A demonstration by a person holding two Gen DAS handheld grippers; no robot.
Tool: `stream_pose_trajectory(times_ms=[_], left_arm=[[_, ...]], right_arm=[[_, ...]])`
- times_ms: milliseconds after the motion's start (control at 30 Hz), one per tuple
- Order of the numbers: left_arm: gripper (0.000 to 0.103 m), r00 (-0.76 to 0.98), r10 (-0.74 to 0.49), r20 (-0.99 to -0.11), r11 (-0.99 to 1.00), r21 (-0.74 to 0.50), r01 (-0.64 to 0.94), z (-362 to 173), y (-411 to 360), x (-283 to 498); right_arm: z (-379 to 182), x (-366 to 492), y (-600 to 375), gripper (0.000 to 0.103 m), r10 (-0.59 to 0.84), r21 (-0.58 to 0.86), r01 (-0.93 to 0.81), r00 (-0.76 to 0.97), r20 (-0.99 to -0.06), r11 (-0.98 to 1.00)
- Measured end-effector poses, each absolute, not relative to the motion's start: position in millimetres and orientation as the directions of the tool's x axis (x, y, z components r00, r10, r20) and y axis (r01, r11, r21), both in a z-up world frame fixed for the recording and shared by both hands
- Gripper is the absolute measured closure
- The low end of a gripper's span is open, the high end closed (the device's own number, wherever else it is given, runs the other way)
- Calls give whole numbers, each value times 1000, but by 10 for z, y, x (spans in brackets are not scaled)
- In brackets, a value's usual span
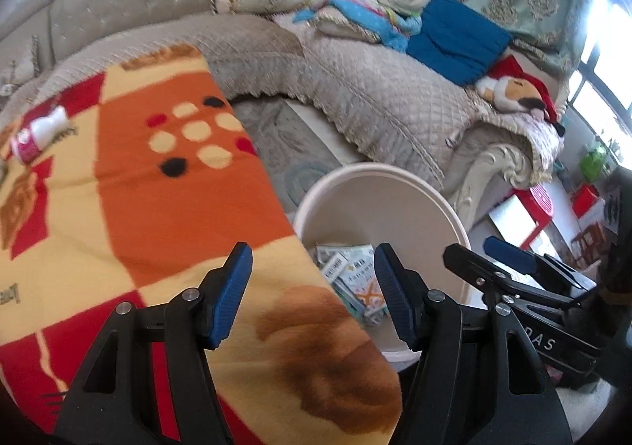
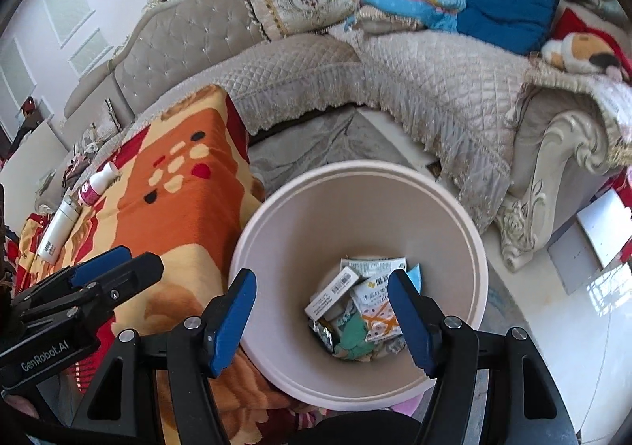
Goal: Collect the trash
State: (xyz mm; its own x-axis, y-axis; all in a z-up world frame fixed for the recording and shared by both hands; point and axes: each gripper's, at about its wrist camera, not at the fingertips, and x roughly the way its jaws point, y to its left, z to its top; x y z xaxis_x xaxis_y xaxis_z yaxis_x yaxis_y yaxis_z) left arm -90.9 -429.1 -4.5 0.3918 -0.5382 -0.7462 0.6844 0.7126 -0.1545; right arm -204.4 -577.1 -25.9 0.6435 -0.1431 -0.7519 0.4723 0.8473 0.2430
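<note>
A white round trash bin [image 2: 454, 215] stands on the floor beside the blanket-covered table; several wrappers and small boxes [image 2: 355, 306] lie at its bottom. My right gripper [image 2: 322, 314] is open and empty, right above the bin's mouth. My left gripper [image 1: 314, 295] is open and empty, over the table's right edge next to the bin [image 1: 395, 184]. A small white bottle with a pink label [image 2: 96, 186] and a white tube [image 2: 59, 229] lie on the blanket at the far left. The bottle also shows in the left wrist view [image 1: 37, 132].
The orange, yellow and red blanket [image 1: 158, 188] covers the table. A beige quilted sofa [image 2: 414, 77] curves behind, with cushions, blue fabric and a plush toy on it. Red stools [image 1: 541, 204] stand at the right.
</note>
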Motion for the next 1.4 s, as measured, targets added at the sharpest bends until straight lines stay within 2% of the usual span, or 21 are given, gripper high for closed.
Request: stream_pose_trajectory(times_ms=[567, 600, 633, 667, 800, 1400], left_arm=[[40, 586, -574, -572, 762, -110, 638, 552, -3598, -1195], [40, 592, -580, -560, 763, -118, 636, 584, -3541, -1207], [40, 594, -583, -555, 763, -123, 635, 602, -3511, -1213], [40, 597, -588, -547, 763, -130, 633, 624, -3471, -1220], [40, 634, -579, -512, 782, -127, 611, 711, -3329, -1268], [40, 669, -584, -460, 790, -130, 599, 817, -3082, -1352]], right_arm=[[426, -2234, -5282, 36, -288, 172, 467, 753, -591, 867], [488, -2247, -5226, 33, -300, 158, 465, 760, -577, 871], [524, -2255, -5191, 24, -309, 149, 464, 763, -568, 873], [573, -2279, -5139, 20, -323, 134, 464, 770, -550, 876], [752, -2360, -4948, 18, -369, 77, 459, 794, -484, 885], [942, -2428, -4699, 15, -372, 64, 440, 821, -434, 896]])
